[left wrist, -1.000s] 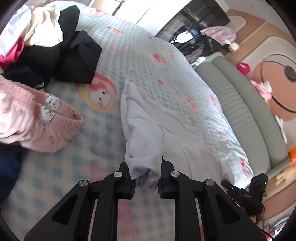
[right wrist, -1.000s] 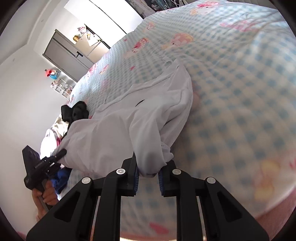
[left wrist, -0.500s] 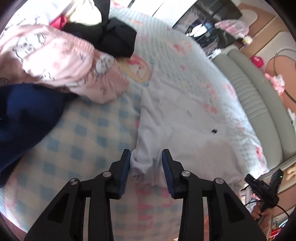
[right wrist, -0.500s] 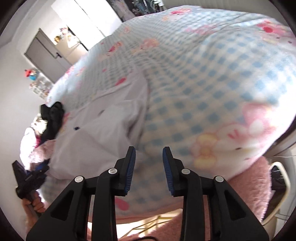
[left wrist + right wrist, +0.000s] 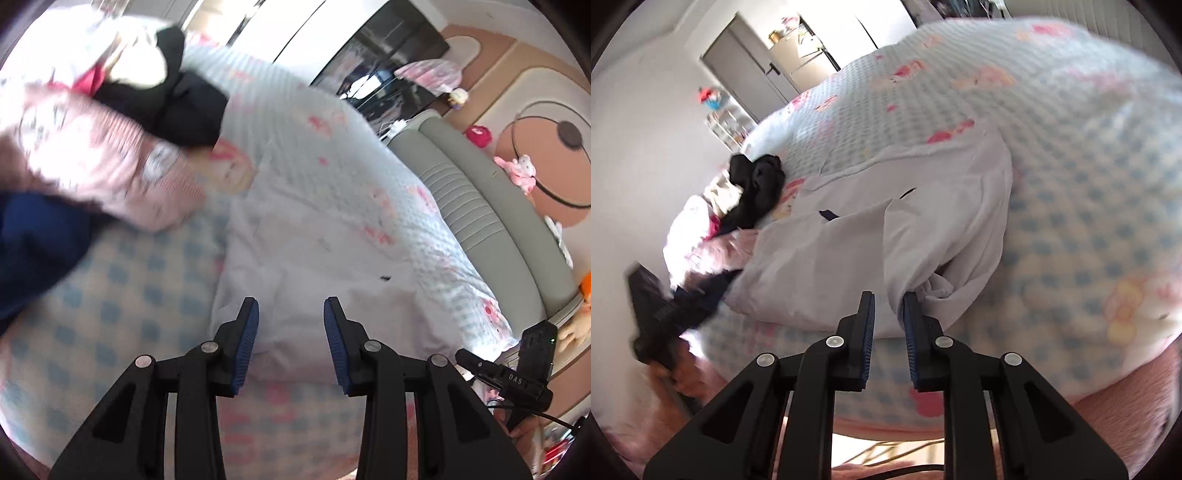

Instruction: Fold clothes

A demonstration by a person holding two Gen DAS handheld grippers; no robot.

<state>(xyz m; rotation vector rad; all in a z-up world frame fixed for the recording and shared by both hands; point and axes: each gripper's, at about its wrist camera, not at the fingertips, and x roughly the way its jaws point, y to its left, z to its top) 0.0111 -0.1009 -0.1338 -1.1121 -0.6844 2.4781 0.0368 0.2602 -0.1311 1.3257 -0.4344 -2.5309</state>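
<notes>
Left tongs point(image 5: 291, 314) spread over the white garment point(image 5: 314, 258); right tongs point(image 5: 888, 308) closing around its bunched edge.

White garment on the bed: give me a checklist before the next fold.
1. White garment lies spread on the bed: ok.
2. Left hand-held gripper open, pads clear of the cloth: ok.
3. Right hand-held gripper closing on the bunched edge; pads pressing: cannot tell.
4. Bunched cloth by the right pads smoothed flat: not ok.
5. Pile of other clothes apart from the garment: cannot tell, blurred.
6. Bed free beside the garment for folding: ok.
</notes>
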